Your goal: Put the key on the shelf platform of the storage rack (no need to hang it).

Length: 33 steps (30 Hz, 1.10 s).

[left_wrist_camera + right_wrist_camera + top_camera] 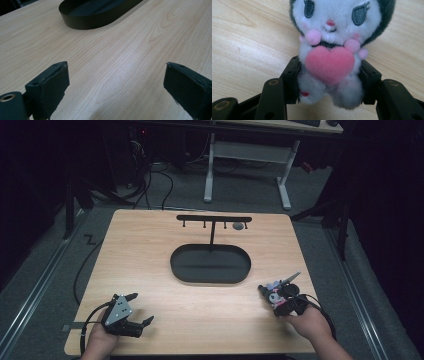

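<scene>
A small plush toy (332,47) with a white face, dark hood and pink heart sits between the jaws of my right gripper (330,75), which is shut on its lower body. In the high view that right gripper (280,296) rests at the table's right front with the plush toy (275,295) in it. My left gripper (136,309) lies at the left front, open, with bare wood between its pads (53,82). A black oval tray (210,263) lies at the table's middle, and its rim (85,23) shows ahead of the left gripper.
A black T-shaped rack (214,219) with small hooks rises from the tray's far side. A round grey object (238,226) lies on the table behind it. Beyond the wooden table (150,250) stand a white desk frame (247,165) and floor cables.
</scene>
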Each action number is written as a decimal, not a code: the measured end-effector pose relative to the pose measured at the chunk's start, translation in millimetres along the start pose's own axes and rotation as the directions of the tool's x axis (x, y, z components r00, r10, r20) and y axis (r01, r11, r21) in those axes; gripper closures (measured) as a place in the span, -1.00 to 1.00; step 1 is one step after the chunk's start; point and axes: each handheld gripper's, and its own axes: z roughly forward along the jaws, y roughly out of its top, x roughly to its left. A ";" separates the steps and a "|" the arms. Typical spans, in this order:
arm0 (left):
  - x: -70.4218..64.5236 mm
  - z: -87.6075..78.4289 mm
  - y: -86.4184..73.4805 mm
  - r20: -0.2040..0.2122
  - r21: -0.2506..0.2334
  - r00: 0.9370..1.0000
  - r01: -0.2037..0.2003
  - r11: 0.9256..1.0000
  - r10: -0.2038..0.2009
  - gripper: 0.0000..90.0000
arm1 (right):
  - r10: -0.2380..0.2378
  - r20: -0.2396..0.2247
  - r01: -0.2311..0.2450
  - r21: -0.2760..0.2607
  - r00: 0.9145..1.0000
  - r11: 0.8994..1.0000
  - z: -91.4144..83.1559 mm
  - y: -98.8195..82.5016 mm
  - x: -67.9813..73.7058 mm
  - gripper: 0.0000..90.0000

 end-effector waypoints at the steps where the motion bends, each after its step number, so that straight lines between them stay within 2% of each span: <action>1: 0.3 1.3 0.0 0.001 0.002 1.000 0.000 1.000 0.000 -0.84 | 0.004 -0.009 -0.004 -0.006 1.000 1.000 -0.7 0.4 -0.2 0.05; 9: -1.9 3.0 1.9 0.002 0.002 1.000 -0.016 1.000 0.016 -0.83 | 0.015 -0.035 -0.016 -0.032 0.999 0.999 -10.7 4.7 -3.7 0.05; 19: 1.0 3.3 2.1 -0.007 -0.011 1.000 0.000 1.000 0.000 -0.83 | -0.019 -0.036 0.017 -0.044 0.999 0.999 -28.7 13.8 1.7 0.05; 21: 1.5 2.4 2.0 -0.012 -0.010 1.000 0.002 1.000 -0.002 -0.83 | -0.019 -0.032 0.018 -0.043 0.999 0.999 -29.3 14.8 1.2 0.05; 25: 0.5 1.4 0.7 -0.009 -0.005 1.000 0.000 1.000 -0.001 -0.84 | -0.018 -0.052 0.015 -0.055 0.998 0.998 -26.9 16.6 1.6 0.05; 30: -0.4 -1.6 -1.0 -0.009 0.005 1.000 -0.004 1.000 0.004 -0.85 | -0.034 -0.077 0.029 -0.063 0.996 0.998 -26.9 22.3 7.2 0.05; 33: 0.1 -3.1 -0.5 -0.011 -0.006 1.000 0.000 1.000 0.000 -0.86 | -0.046 -0.086 0.040 -0.067 0.995 0.997 -27.0 26.0 10.9 0.05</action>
